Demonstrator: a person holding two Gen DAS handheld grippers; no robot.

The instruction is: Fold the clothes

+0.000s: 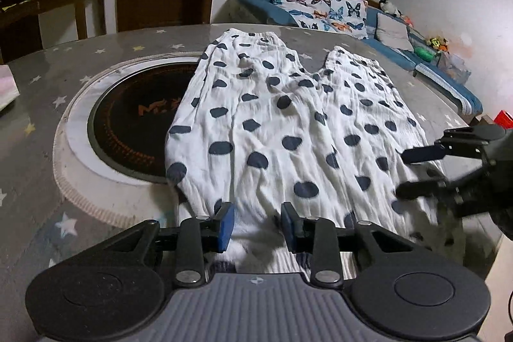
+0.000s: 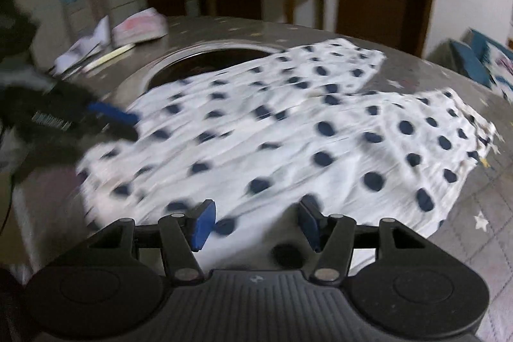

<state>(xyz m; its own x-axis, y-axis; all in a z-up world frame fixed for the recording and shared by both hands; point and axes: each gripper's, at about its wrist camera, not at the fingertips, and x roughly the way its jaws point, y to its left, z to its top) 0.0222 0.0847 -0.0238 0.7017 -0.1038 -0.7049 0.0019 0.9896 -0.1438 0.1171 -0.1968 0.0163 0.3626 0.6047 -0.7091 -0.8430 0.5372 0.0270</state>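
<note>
Parted blue-padded jaws of the left gripper (image 1: 256, 228) and right gripper (image 2: 255, 225) are poised at the near hem of the spread white dark-spotted crinkled trousers (image 1: 288, 124), seemingly for pinching.

Star-patterned table (image 1: 41, 92) — spotted trousers (image 1: 288, 124) spread flat, papers (image 2: 96, 44) aside.

Bare table (image 1: 134, 207) flanks the spotted trousers (image 1: 282, 124); papers (image 2: 96, 44) crowd one far edge.

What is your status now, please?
Both hand-held grippers open: left, right, at near edge of spotted pants. Pants flat, unfolded. Nothing blocking.
</note>
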